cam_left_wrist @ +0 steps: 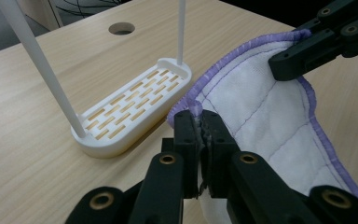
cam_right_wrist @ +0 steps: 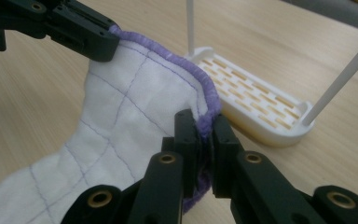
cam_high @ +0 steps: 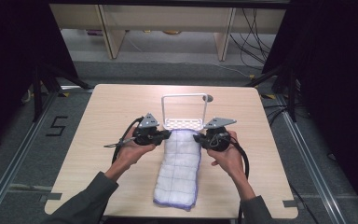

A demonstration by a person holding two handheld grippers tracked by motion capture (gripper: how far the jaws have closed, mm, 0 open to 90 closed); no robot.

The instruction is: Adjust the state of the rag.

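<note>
Looking down from the high view: white quilted cloth (cam_high: 179,168) with purple edging lying lengthwise on the wooden table (cam_high: 107,116), far end raised just in front of the white rack (cam_high: 184,112). Left gripper (cam_high: 168,134) pinching the cloth's far left corner, right gripper (cam_high: 196,138) pinching the far right corner, both just short of the rack's slotted base.

Switching to the left gripper view: jaws of the left gripper (cam_left_wrist: 198,123) clamped tight on the cloth's (cam_left_wrist: 261,112) purple hem, beside the rack's (cam_left_wrist: 135,105) near end; right gripper (cam_left_wrist: 289,63) gripping the opposite corner, farther off.

Turning to the right gripper view: jaws of the right gripper (cam_right_wrist: 203,126) pressed together on the hem of the cloth (cam_right_wrist: 121,121), just in front of the rack (cam_right_wrist: 256,107); left gripper (cam_right_wrist: 100,46) holding the other corner, cloth hanging slack between both.
</note>
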